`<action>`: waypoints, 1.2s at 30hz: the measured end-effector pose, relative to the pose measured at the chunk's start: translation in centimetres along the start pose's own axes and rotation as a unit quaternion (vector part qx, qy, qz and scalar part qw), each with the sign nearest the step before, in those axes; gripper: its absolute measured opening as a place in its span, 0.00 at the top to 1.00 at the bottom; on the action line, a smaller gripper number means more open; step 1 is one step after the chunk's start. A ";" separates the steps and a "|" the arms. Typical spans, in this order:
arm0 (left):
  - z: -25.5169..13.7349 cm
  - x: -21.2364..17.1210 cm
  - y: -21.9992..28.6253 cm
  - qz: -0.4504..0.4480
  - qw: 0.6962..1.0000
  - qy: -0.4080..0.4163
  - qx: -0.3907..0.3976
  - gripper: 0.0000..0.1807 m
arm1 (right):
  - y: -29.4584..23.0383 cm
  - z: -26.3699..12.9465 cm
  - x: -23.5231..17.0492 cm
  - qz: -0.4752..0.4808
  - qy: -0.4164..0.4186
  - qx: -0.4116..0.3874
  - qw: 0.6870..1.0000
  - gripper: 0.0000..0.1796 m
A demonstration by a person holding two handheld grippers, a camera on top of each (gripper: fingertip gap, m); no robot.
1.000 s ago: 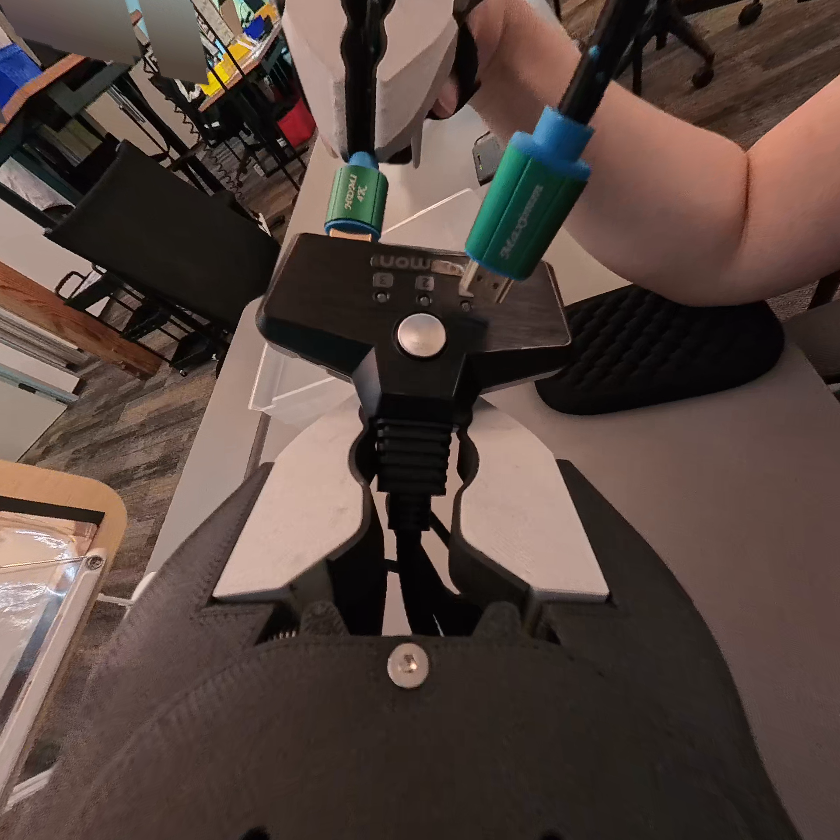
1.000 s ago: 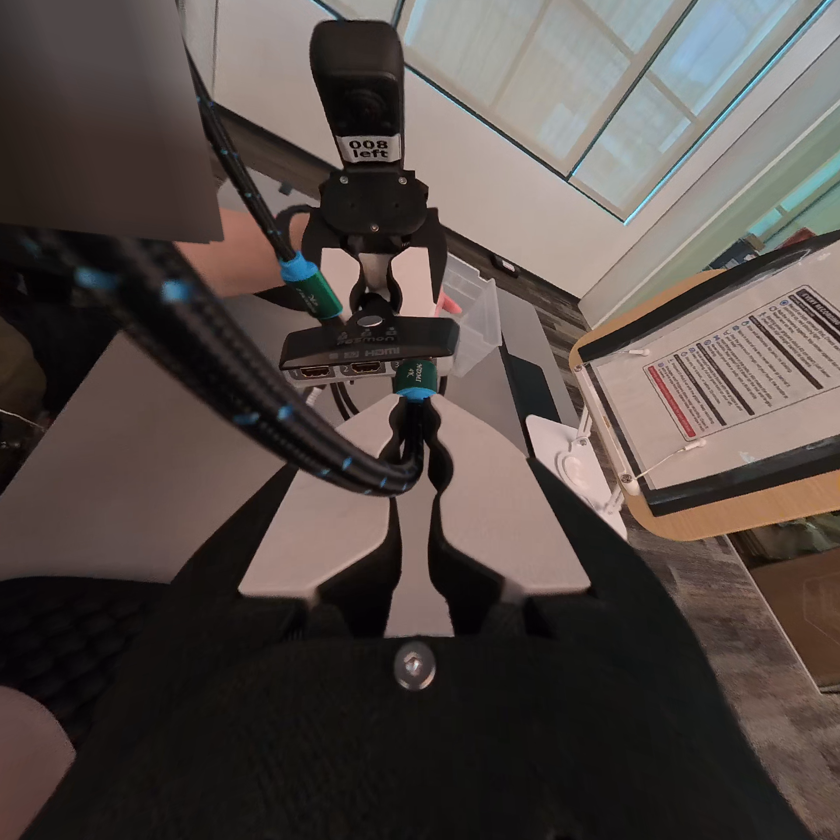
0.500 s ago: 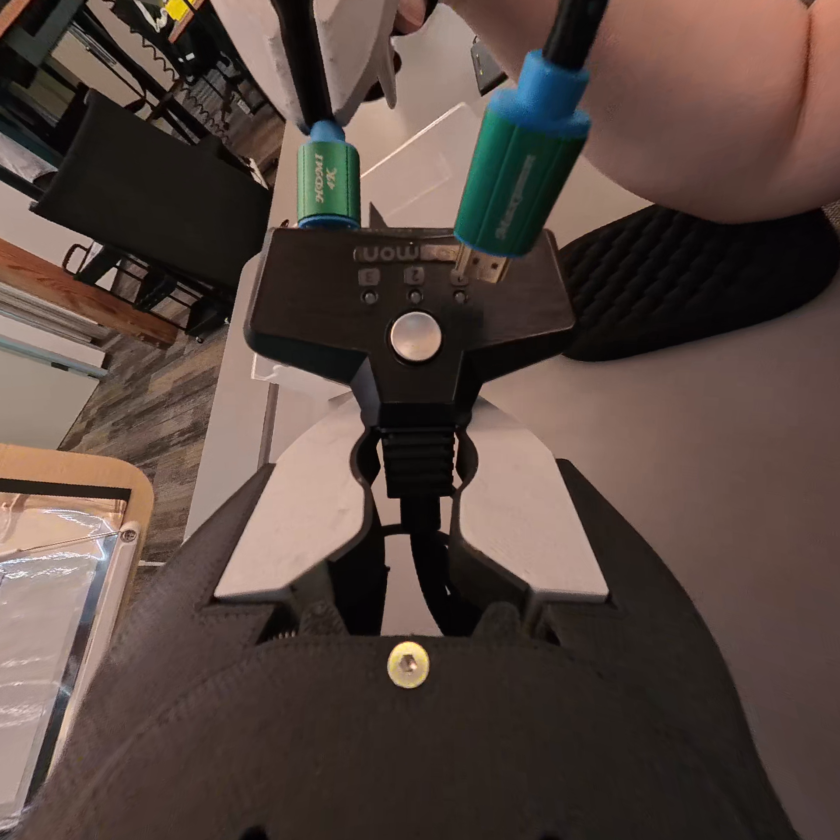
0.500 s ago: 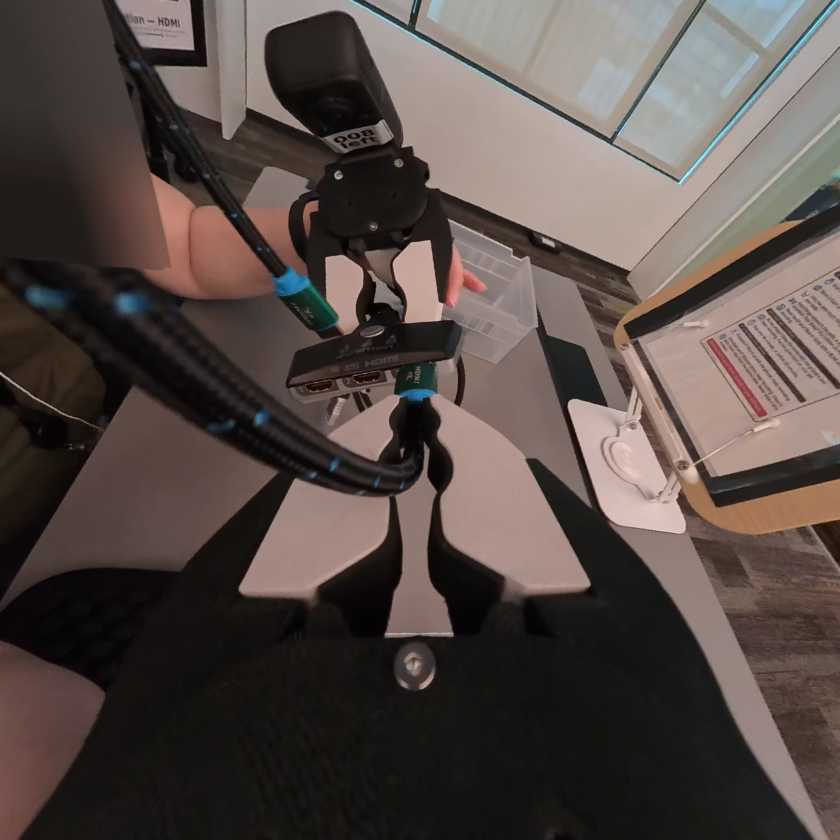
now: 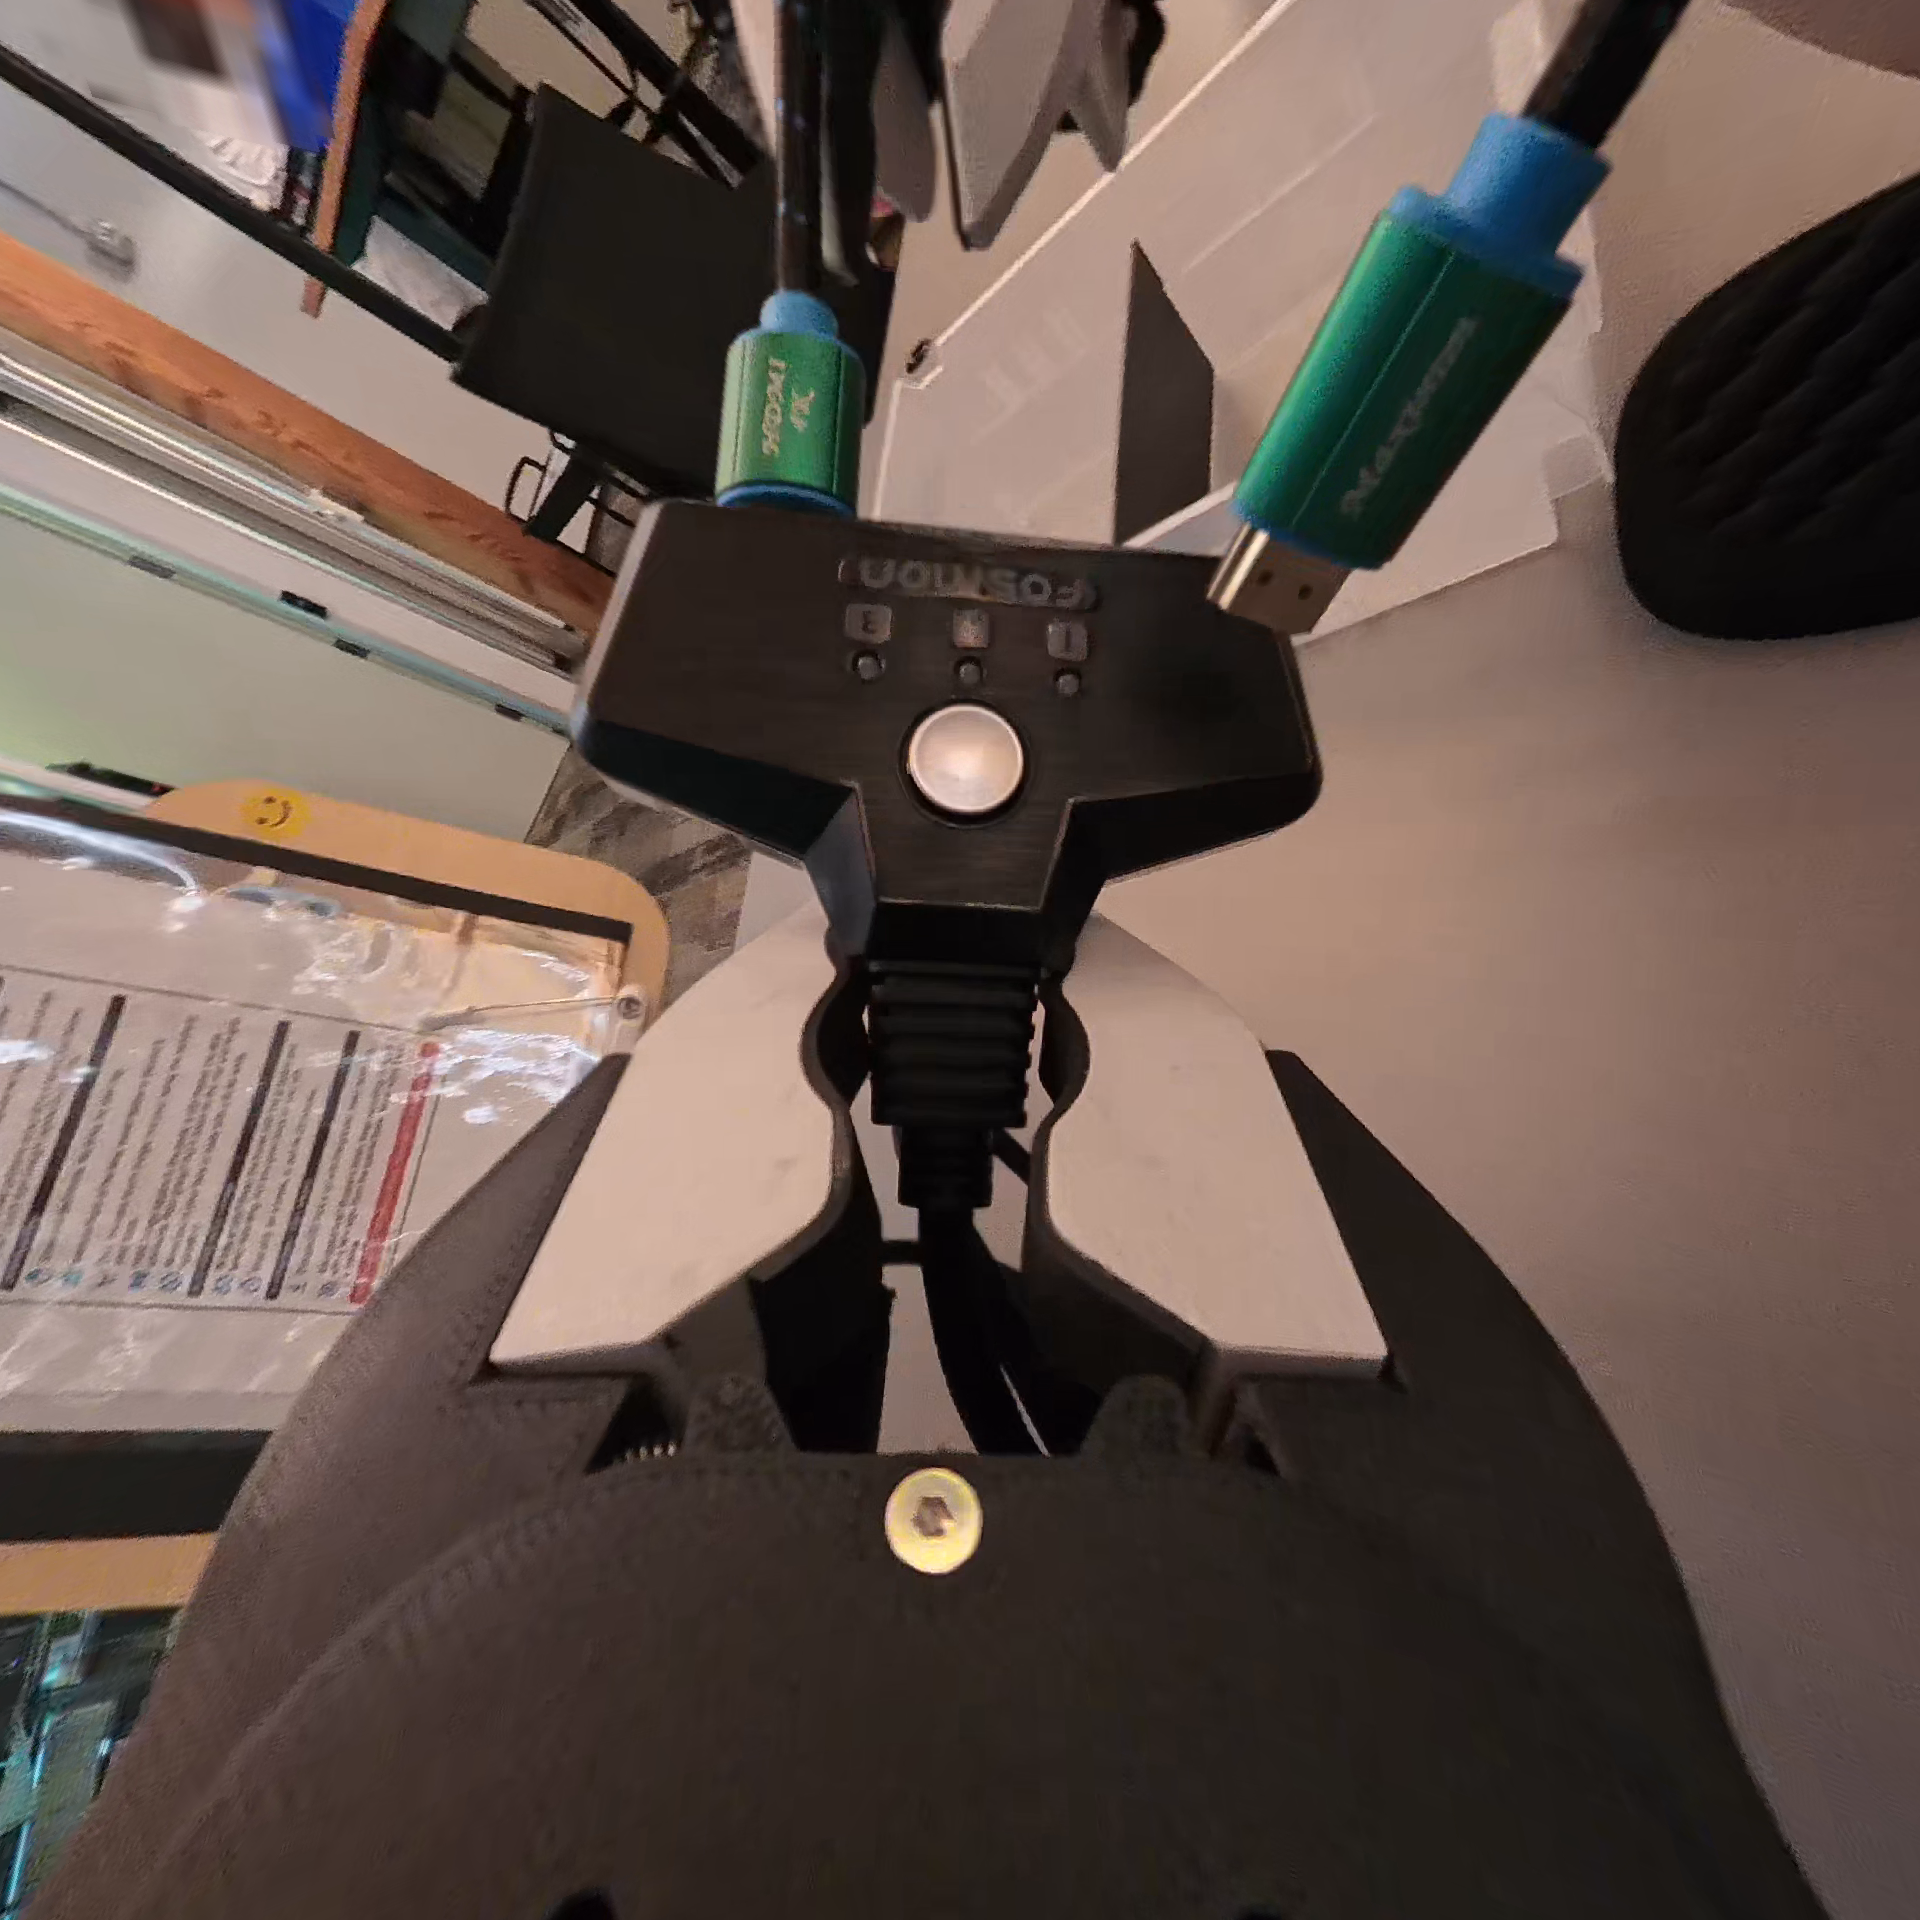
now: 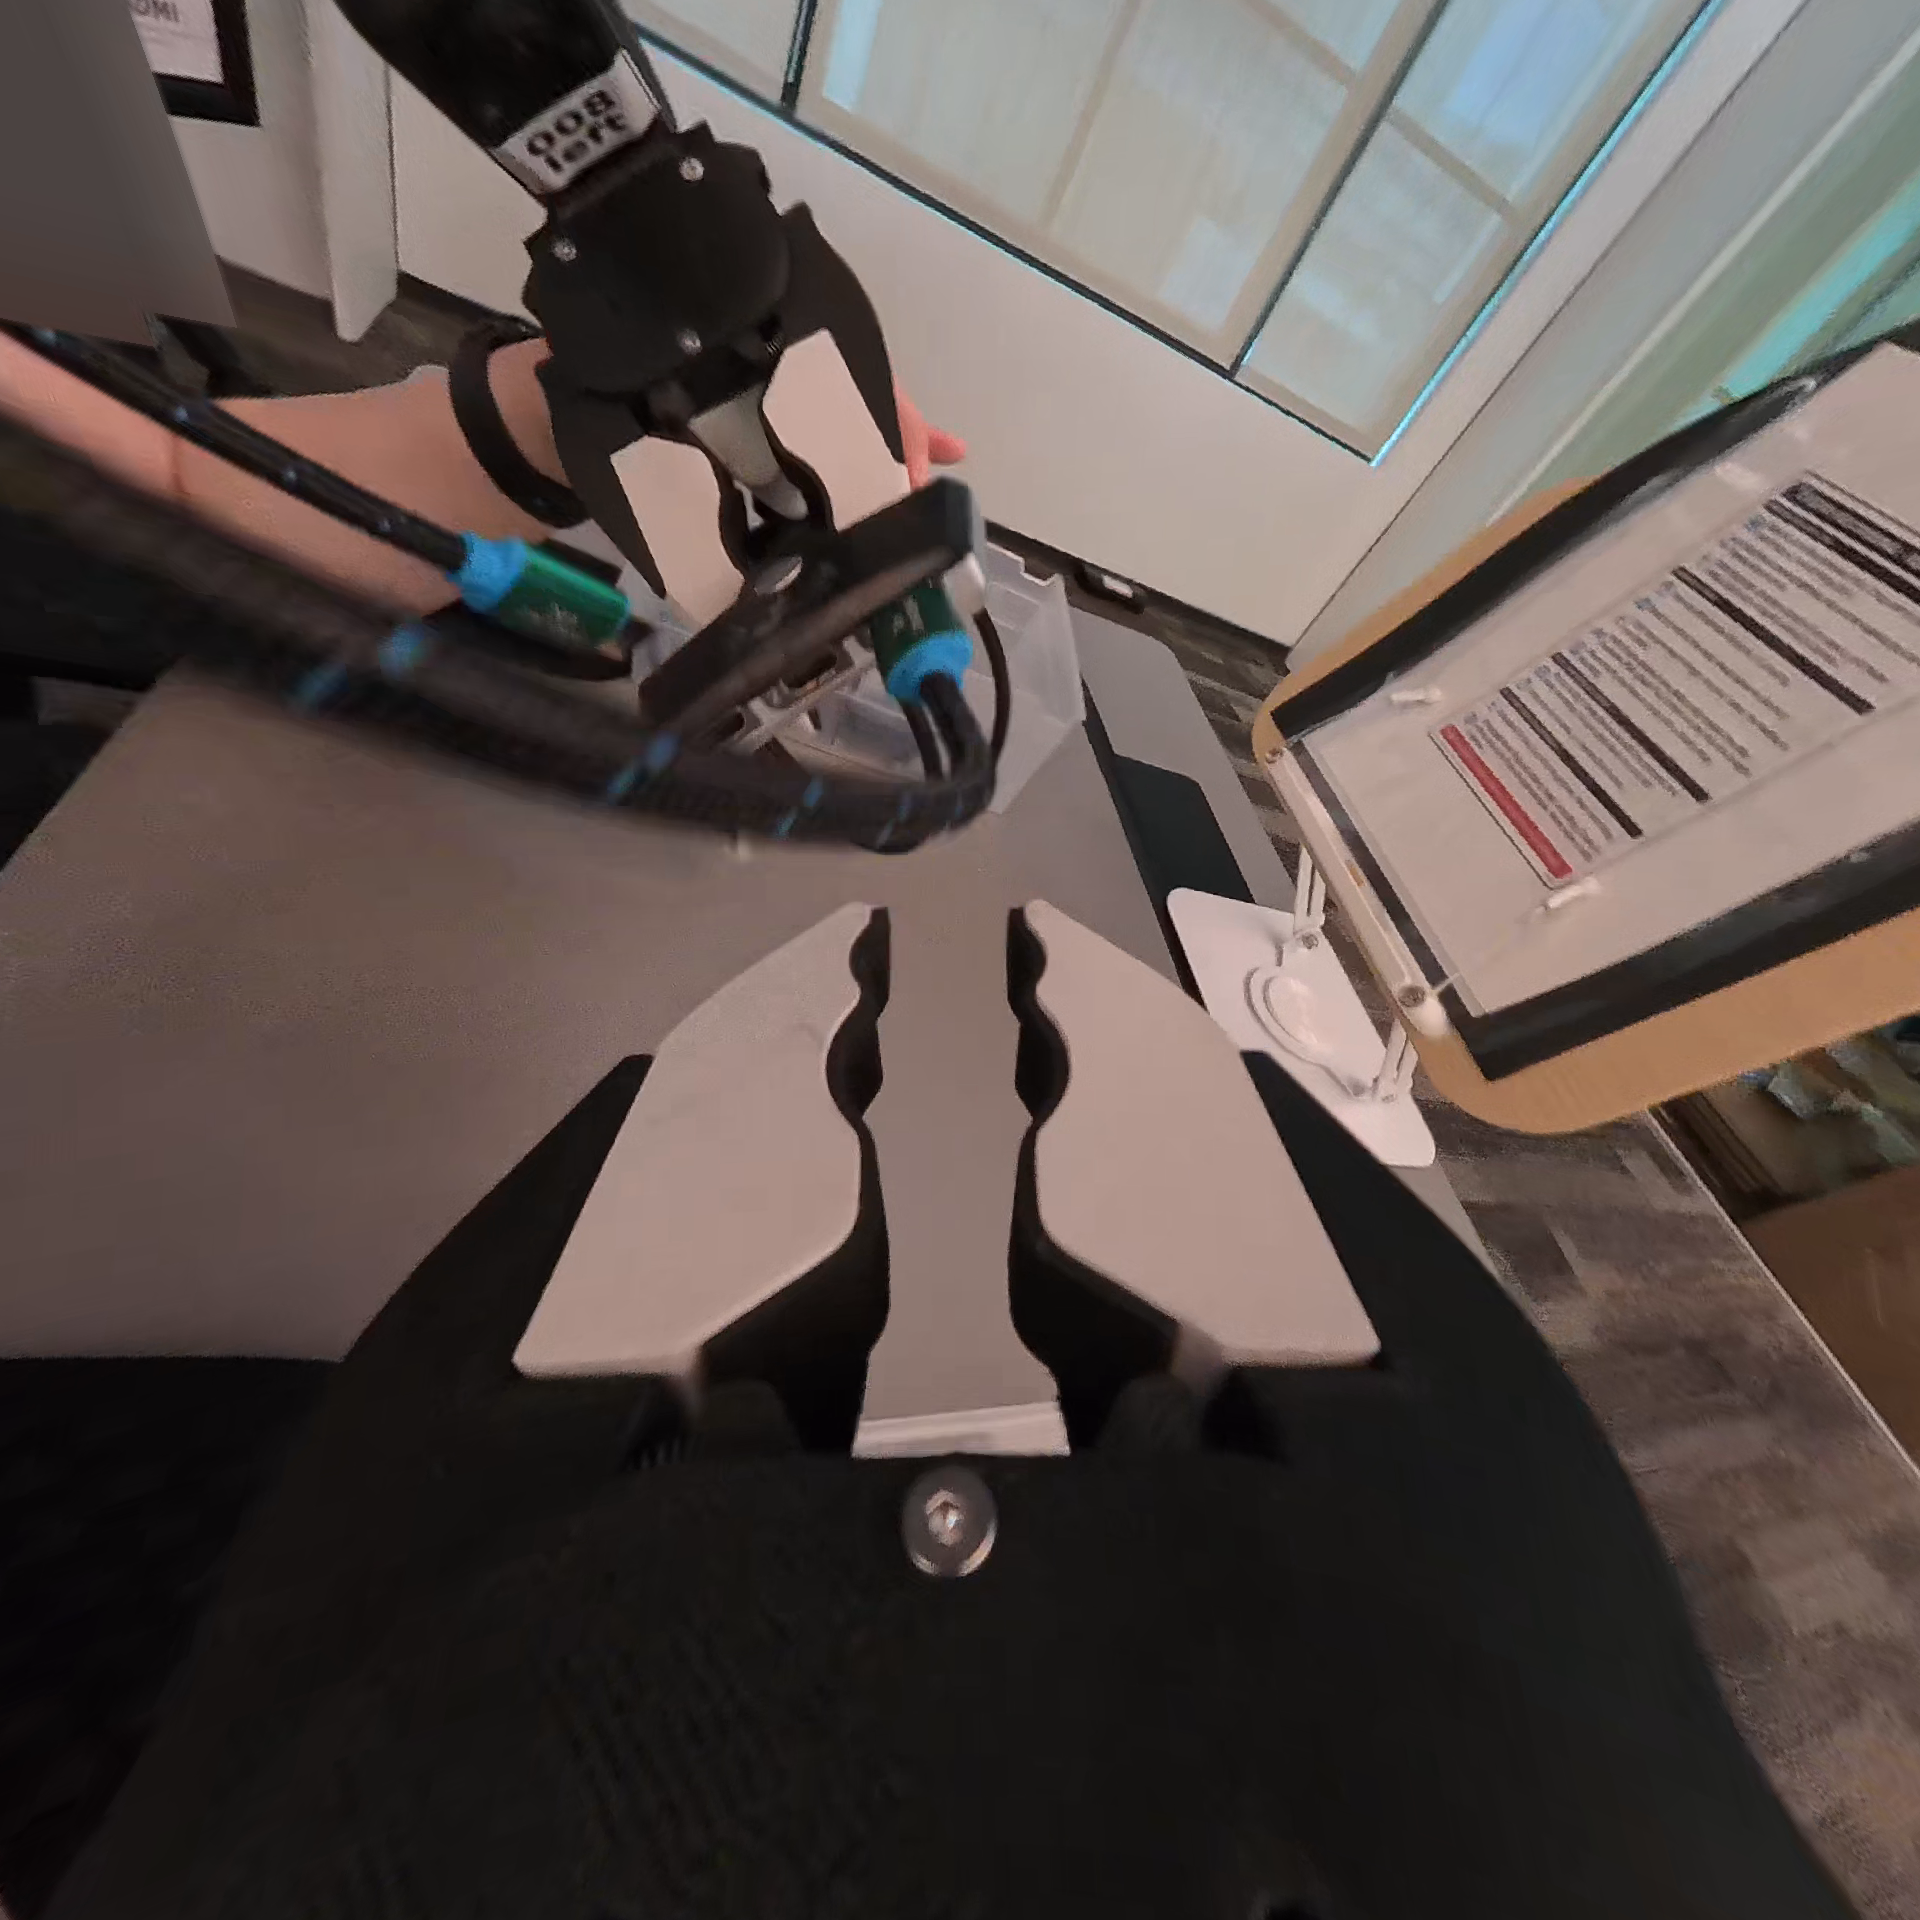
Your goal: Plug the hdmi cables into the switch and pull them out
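Observation:
My left gripper is shut on the ribbed cable collar of the black HDMI switch and holds it above the grey table. One green HDMI plug sits in the switch's far left port. A second green plug hangs loose by the switch's right corner, with its metal tip bare. My right gripper is open and empty, set back from the switch. The inserted plug, the loose plug and the braided cable show in the right wrist view.
A clear plastic bin stands on the grey table behind the switch. A black mesh pad lies to the right. A wood-edged board with a laminated sheet stands past the table edge, above a white stand base.
My right gripper has let go of the plugged-in cable, opened and pulled back from the switch. The plug stays in its port. The left gripper has tilted the switch.

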State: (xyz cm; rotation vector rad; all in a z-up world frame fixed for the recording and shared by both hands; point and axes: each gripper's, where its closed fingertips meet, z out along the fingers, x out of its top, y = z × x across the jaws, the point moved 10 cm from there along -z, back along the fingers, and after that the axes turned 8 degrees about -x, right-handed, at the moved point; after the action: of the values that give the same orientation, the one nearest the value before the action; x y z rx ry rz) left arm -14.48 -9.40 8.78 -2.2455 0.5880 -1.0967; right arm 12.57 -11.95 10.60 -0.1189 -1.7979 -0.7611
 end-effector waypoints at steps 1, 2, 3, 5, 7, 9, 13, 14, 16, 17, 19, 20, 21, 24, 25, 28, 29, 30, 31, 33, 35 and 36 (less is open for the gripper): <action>-0.3 -0.1 -0.2 -0.001 1.000 -0.001 0.010 0.84 | 0.3 -0.3 -0.3 0.008 0.001 -0.007 1.000 0.88; -0.6 -0.2 -0.4 0.000 1.000 -0.008 0.023 0.84 | 0.6 -0.6 -0.6 0.017 0.001 -0.018 1.000 0.88; -0.9 -0.4 -0.5 0.001 0.999 -0.017 0.032 0.84 | 0.9 -0.9 -0.9 0.026 0.000 -0.030 0.999 0.88; -1.4 -0.7 -0.8 0.000 0.998 -0.025 0.050 0.84 | 1.6 -1.4 -1.4 0.043 -0.003 -0.058 0.997 0.88; -1.7 -0.9 -1.1 -0.004 0.997 -0.036 0.062 0.84 | 2.1 -2.0 -1.8 0.057 -0.011 -0.086 0.995 0.88; -2.0 -1.2 -1.3 -0.005 0.996 -0.054 0.077 0.84 | 2.5 -2.5 -2.1 0.068 -0.019 -0.108 0.992 0.88; -2.3 -2.4 -1.6 -0.028 0.990 -0.108 0.082 0.84 | 3.3 -3.5 -2.8 0.097 -0.045 -0.151 0.983 0.89; -2.4 -2.9 -1.7 -0.036 0.987 -0.130 0.085 0.84 | 3.5 -3.8 -3.1 0.104 -0.051 -0.164 0.980 0.89; -2.3 -4.1 -1.9 -0.052 0.981 -0.170 0.081 0.84 | 3.8 -4.6 -3.5 0.118 -0.055 -0.184 0.974 0.89; -2.2 -4.7 -1.8 -0.068 0.979 -0.184 0.063 0.84 | 3.8 -4.9 -3.6 0.121 -0.054 -0.190 0.973 0.89; -1.6 -6.0 -1.7 -0.091 0.973 -0.211 0.031 0.84 | 3.9 -5.6 -3.7 0.124 -0.049 -0.200 0.971 0.89; -1.1 -6.6 -1.5 -0.101 0.967 -0.232 0.015 0.84 | 3.9 -6.0 -3.7 0.124 -0.048 -0.207 0.969 0.89; -0.6 -7.3 -1.3 -0.110 0.960 -0.256 -0.002 0.84 | 3.9 -6.3 -3.6 0.125 -0.045 -0.213 0.968 0.89; 1.3 -9.0 -0.4 -0.135 0.935 -0.323 -0.058 0.84 | 3.8 -7.3 -3.4 0.121 -0.033 -0.225 0.966 0.89; 2.1 -9.6 -0.1 -0.140 0.927 -0.341 -0.073 0.84 | 3.7 -7.6 -3.3 0.120 -0.031 -0.229 0.965 0.89; 4.3 -11.3 0.8 -0.151 0.902 -0.387 -0.116 0.85 | 3.5 -8.4 -3.1 0.114 -0.021 -0.238 0.964 0.89; 5.1 -11.8 1.1 -0.149 0.896 -0.399 -0.126 0.85 | 3.5 -8.5 -3.0 0.113 -0.016 -0.239 0.964 0.89; 5.7 -12.2 1.4 -0.149 0.892 -0.404 -0.134 0.85 | 3.4 -8.7 -2.9 0.112 -0.012 -0.239 0.964 0.89; 6.3 -12.5 1.7 -0.153 0.891 -0.403 -0.145 0.85 | 3.4 -8.8 -2.9 0.112 -0.008 -0.240 0.964 0.89; 7.1 -12.7 2.0 -0.152 0.892 -0.398 -0.152 0.85 | 3.4 -9.0 -2.9 0.111 -0.004 -0.240 0.964 0.89; 7.5 -12.7 2.2 -0.141 0.894 -0.396 -0.154 0.85 | 3.4 -9.0 -3.0 0.111 -0.005 -0.239 0.965 0.89; 7.6 -12.7 2.4 -0.141 0.894 -0.395 -0.158 0.85 | 3.4 -9.0 -3.0 0.111 -0.007 -0.240 0.964 0.89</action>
State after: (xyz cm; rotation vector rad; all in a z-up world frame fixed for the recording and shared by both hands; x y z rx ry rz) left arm -15.84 -1.26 -3.77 -2.8369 0.0880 -0.1143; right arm 22.58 -13.36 10.90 -0.6358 -1.5473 -1.0195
